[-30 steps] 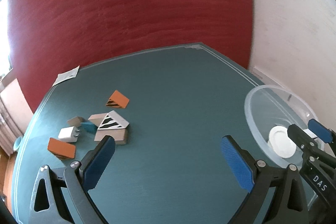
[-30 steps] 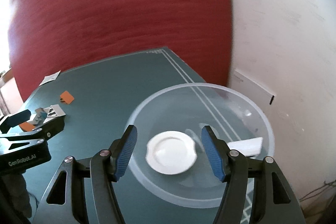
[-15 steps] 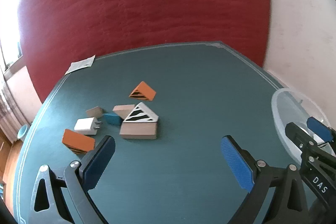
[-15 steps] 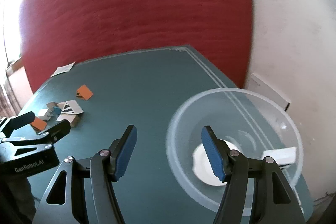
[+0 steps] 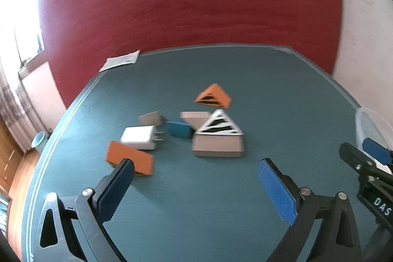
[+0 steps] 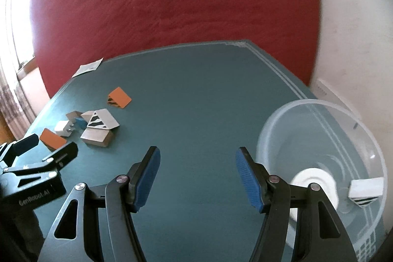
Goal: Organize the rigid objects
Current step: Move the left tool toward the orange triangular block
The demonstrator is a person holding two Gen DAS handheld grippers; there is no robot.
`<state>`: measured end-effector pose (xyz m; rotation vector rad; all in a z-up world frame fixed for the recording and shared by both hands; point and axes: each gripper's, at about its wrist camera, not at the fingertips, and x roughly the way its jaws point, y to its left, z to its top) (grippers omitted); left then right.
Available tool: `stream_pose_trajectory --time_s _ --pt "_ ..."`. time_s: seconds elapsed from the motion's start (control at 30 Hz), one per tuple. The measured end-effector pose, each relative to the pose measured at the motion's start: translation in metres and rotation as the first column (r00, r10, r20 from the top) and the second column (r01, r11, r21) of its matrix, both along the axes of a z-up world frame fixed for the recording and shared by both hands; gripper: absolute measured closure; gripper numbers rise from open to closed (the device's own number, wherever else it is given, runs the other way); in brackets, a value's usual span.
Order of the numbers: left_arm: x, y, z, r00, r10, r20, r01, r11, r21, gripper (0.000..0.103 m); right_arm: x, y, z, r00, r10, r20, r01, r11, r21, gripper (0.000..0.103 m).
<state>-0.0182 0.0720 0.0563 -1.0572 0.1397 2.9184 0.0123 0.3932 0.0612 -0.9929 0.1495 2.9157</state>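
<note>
Now both tools hang above the teal bench [image 5: 221,200] with nothing in them. The left tool [image 5: 194,188] has its blue pads spread wide over bare cloth, and the right tool [image 6: 197,178] stands open about half its reach, also around empty bench.

The loose pieces lie in a cluster ahead of the left tool: an orange block [image 5: 130,161] just past its left pad, a white plug adapter [image 5: 140,138] beside that, a small blue block [image 5: 179,129], two plain wooden pieces, a striped white wedge [image 5: 218,124] resting on top of a wooden block [image 5: 217,146], and an orange striped wedge [image 5: 213,98] a little apart behind. The clear bowl [image 6: 282,119] sits near the right edge of the bench, beside the right tool, and already holds a white round lid [image 6: 316,178] and a white striped block [image 6: 366,188].

Judging by that, the step in hand is reaching for the next piece to carry to the bowl. The orange block looks the easiest pick: it lies nearest and has free sides. To do it well, centre the pads on its two long faces, come down until the tips are just off the cloth, and close squarely so it does not twist out. The stacked wedge deserves care; nudging the block under it could tip it. The adapter's prongs point at the blue block, so grip its flat body instead.
</note>
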Motion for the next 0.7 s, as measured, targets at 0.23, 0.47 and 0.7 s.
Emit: stream_pose_trajectory --time_s 0.23,0.47,0.7 --pt "-0.012 -0.043 -0.008 0.996 0.089 0.019 -0.089 0.996 -0.006 0.001 -0.012 -0.015 -0.005 0.999 0.04 0.033 -0.04 0.999 -0.02 0.038" --pt "-0.019 -0.077 -0.014 0.988 0.15 0.046 -0.151 0.988 0.015 0.001 -0.021 -0.031 -0.01 0.996 0.072 0.05 -0.071 0.997 -0.02 0.038" --pt "-0.024 -0.095 -0.017 0.982 0.178 0.069 -0.181 0.983 0.042 0.001 -0.028 -0.045 -0.017 0.992 0.11 0.065 -0.108 0.994 -0.032 0.038"
